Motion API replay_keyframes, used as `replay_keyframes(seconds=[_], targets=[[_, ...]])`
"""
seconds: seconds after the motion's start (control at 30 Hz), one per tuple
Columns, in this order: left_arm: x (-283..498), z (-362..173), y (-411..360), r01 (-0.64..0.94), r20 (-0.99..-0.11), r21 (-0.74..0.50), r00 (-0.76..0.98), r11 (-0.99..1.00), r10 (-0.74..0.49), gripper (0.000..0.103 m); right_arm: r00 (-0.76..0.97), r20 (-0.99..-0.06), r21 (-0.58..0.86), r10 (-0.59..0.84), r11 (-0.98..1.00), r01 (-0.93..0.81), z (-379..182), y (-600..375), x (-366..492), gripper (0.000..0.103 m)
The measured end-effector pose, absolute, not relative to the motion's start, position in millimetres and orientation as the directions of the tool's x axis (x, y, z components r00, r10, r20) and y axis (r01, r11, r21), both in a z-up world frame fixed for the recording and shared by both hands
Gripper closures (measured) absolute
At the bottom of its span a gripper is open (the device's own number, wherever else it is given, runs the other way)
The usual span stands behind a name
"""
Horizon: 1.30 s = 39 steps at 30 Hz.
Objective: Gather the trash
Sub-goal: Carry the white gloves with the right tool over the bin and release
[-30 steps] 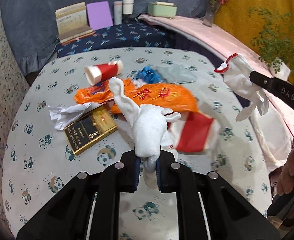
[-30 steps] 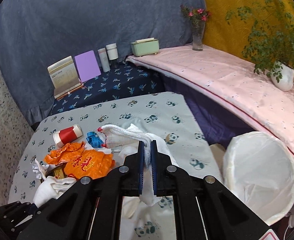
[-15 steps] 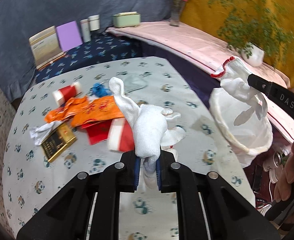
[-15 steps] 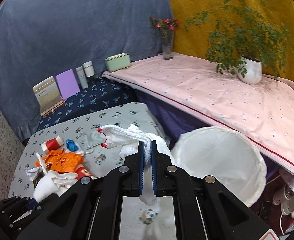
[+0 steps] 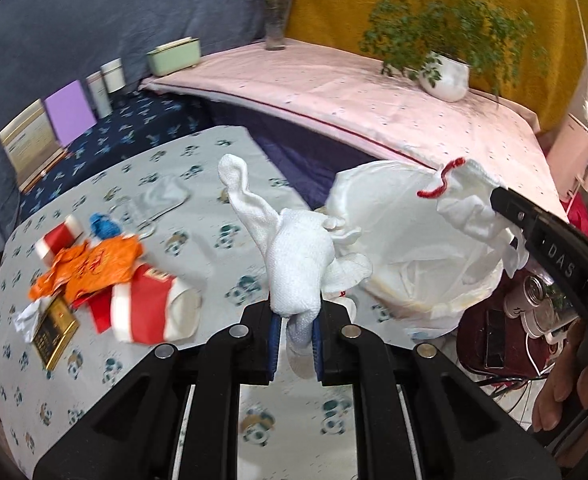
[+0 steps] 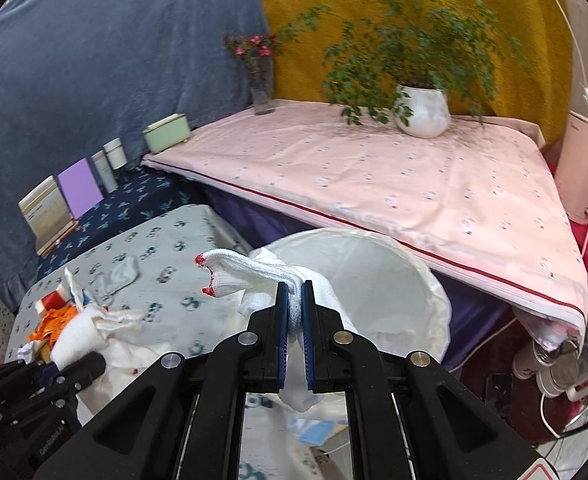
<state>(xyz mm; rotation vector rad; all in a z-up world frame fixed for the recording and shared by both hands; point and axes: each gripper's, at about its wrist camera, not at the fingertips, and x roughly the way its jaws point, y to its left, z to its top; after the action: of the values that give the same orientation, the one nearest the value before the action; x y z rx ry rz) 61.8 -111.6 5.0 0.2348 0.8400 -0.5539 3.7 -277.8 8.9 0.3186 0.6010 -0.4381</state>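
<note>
White knit glove A [image 5: 298,256]: pinched between the closed fingers of the left gripper [image 5: 296,340], held above the table.
White knit glove B [image 6: 254,276]: red-trimmed cuff, clamped in the right gripper [image 6: 293,344], over the bin's rim.
Bin [image 6: 382,276]: white-lined, just off the table's right edge, mouth open.
Table [image 5: 198,216]: panda-print cloth; orange wrapper [image 5: 90,268], red-white cup [image 5: 150,308], gold box [image 5: 52,332] at its left.
Room: pink-covered ledge [image 6: 374,176] with potted plant [image 6: 418,112], blue drape behind.
</note>
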Motion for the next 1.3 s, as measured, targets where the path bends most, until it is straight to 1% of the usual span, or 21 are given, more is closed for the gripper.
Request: replay_keyframes(seconds=[0.37, 0.57, 0.63, 0.7, 0.8, 0.87, 1.03, 1.07, 1.13, 1.2, 1.27, 1.3], targets=[[75.0, -4.9, -197.1, 0.682, -0.756, -0.062, 0.444, 0.728, -0.481, 0.090, 0.677, -0.643, 0.164, -0.357, 0.800, 0.578, -19.4, -327.6, -10.7, 0.096], [89.6, -19.2, -222.6, 0.713, -0.764, -0.100, 0.393, 0.695, -0.512, 0.088, 0.659, -0.654, 0.168, -0.371, 0.778, 0.605, -28.2, -344.0, -9.1, 0.096], [93.5, -21.2, -223.4, 0.710, -0.761, -0.109, 0.391, 0.696, -0.518, 0.082, 0.655, -0.656, 0.169, -0.375, 0.773, 0.612, -29.8, -347.9, -8.3, 0.096], [98.1, -23.6, -222.7, 0.701, -0.761, -0.122, 0.389, 0.703, -0.519, 0.065, 0.653, -0.657, 0.171, -0.376, 0.770, 0.615, -31.0, -350.4, -7.1, 0.096], [101.9, -23.5, -220.6, 0.690, -0.753, -0.119, 0.406, 0.714, -0.518, 0.052, 0.655, -0.657, 0.172, -0.373, 0.771, 0.613, -31.9, -351.0, -3.2, 0.096], [103.5, -23.3, -219.3, 0.684, -0.749, -0.108, 0.421, 0.721, -0.511, 0.045, 0.658, -0.656, 0.173, -0.370, 0.774, 0.609, -32.1, -350.5, 0.2, 0.094], [107.7, -23.8, -213.4, 0.672, -0.749, -0.100, 0.434, 0.734, -0.500, 0.041, 0.668, -0.650, 0.176, -0.361, 0.784, 0.595, -31.6, -347.3, 10.9, 0.093], [108.9, -24.2, -211.0, 0.667, -0.750, -0.096, 0.440, 0.739, -0.494, 0.038, 0.670, -0.650, 0.175, -0.359, 0.788, 0.591, -31.3, -345.9, 13.4, 0.093], [110.5, -24.9, -207.0, 0.658, -0.749, -0.090, 0.451, 0.748, -0.486, 0.036, 0.675, -0.649, 0.175, -0.352, 0.794, 0.582, -30.3, -342.9, 18.5, 0.091], [111.7, -25.6, -201.6, 0.648, -0.750, -0.082, 0.461, 0.758, -0.474, 0.032, 0.679, -0.646, 0.174, -0.349, 0.798, 0.577, -29.1, -339.3, 22.1, 0.086], [113.2, -25.4, -194.0, 0.636, -0.749, -0.077, 0.472, 0.768, -0.466, 0.031, 0.684, -0.640, 0.173, -0.350, 0.802, 0.572, -27.1, -334.6, 23.9, 0.072], [113.8, -25.1, -190.8, 0.630, -0.748, -0.077, 0.476, 0.773, -0.462, 0.030, 0.685, -0.637, 0.171, -0.352, 0.803, 0.571, -26.0, -332.2, 24.3, 0.069]])
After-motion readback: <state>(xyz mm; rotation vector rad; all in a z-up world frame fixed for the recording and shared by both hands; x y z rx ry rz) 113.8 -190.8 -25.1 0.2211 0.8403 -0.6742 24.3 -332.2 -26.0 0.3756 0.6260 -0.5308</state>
